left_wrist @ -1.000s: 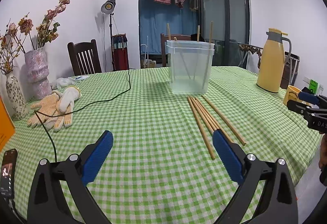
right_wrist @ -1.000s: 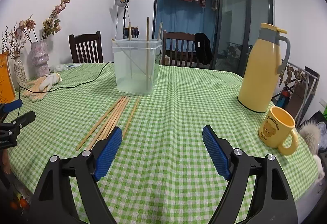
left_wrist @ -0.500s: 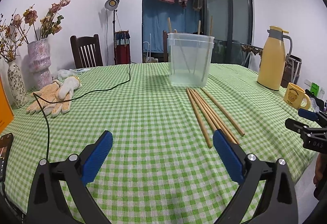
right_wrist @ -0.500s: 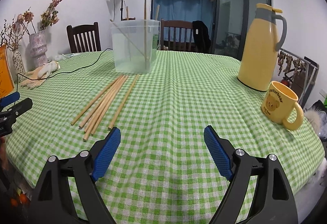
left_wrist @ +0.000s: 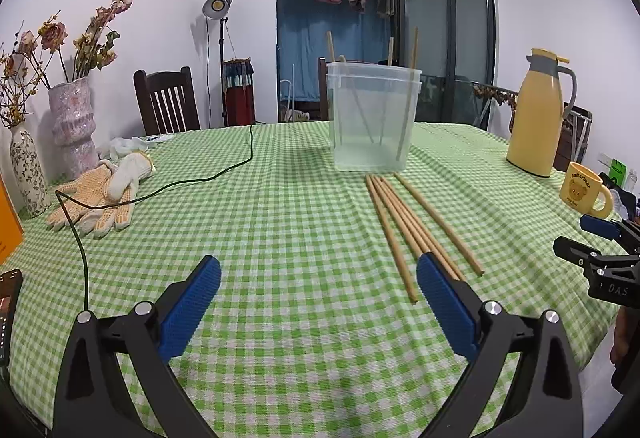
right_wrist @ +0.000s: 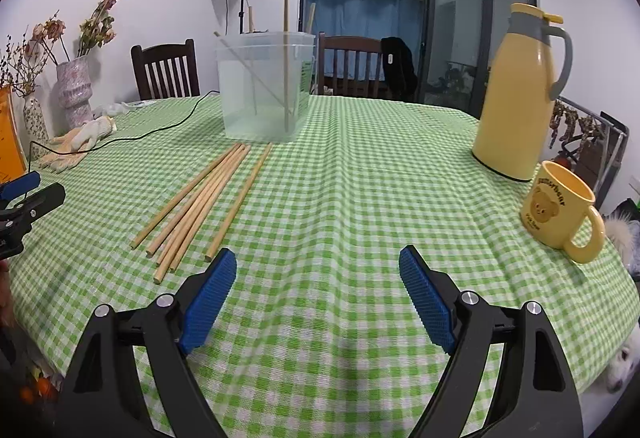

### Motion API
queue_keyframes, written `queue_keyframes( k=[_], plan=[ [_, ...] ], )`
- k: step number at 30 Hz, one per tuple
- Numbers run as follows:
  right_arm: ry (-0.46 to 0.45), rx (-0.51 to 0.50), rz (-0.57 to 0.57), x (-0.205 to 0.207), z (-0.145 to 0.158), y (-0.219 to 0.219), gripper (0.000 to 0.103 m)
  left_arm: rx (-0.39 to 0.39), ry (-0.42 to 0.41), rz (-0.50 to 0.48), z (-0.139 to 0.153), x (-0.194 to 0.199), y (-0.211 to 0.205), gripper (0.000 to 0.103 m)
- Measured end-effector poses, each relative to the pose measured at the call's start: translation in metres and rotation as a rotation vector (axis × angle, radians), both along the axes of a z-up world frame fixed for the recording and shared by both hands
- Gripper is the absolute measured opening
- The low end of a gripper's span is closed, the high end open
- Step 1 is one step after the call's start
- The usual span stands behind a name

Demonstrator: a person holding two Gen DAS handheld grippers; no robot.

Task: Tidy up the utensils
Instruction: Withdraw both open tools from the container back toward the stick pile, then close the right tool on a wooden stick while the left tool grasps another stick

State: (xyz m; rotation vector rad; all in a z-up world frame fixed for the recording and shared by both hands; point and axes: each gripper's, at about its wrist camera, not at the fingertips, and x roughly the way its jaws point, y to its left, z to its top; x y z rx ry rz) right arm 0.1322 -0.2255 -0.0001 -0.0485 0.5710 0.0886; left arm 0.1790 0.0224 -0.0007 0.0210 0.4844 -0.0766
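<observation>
Several long wooden chopsticks (left_wrist: 414, 222) lie side by side on the green checked tablecloth, also in the right wrist view (right_wrist: 200, 198). Behind them stands a clear plastic tub (left_wrist: 374, 116) with a few sticks leaning inside, also in the right wrist view (right_wrist: 264, 86). My left gripper (left_wrist: 318, 278) is open and empty, low over the cloth, its right finger near the sticks' near ends. My right gripper (right_wrist: 316, 278) is open and empty, with the sticks' near ends just beyond its left finger.
A yellow jug (right_wrist: 520, 94) and yellow bear mug (right_wrist: 560, 206) stand at the right. Work gloves (left_wrist: 100, 194), a black cable (left_wrist: 168, 186) and flower vases (left_wrist: 72, 126) are at the left. Chairs stand behind the table. The table edge is near both grippers.
Both grippers have dropped lower toward the table and stayed open. The chopsticks and the tub have not moved.
</observation>
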Motion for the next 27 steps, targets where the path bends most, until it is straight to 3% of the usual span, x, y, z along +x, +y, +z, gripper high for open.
queue_keyframes(
  k=[15, 20, 25, 27],
  plan=[
    [0.093, 0.008, 0.069, 0.031, -0.008, 0.039, 0.080, 0.028, 0.119, 0.056, -0.017, 0.030, 0.033, 0.095],
    [0.119, -0.002, 0.112, 0.036, -0.007, 0.058, 0.065, -0.006, 0.165, 0.047, -0.022, 0.037, 0.039, 0.095],
    [0.191, -0.018, 0.114, 0.050, -0.020, 0.069, 0.034, 0.004, 0.195, 0.026, -0.022, 0.042, 0.033, 0.095],
    [0.218, -0.010, 0.108, 0.056, -0.024, 0.069, 0.031, 0.014, 0.181, 0.015, -0.019, 0.043, 0.026, 0.095]
  ],
)
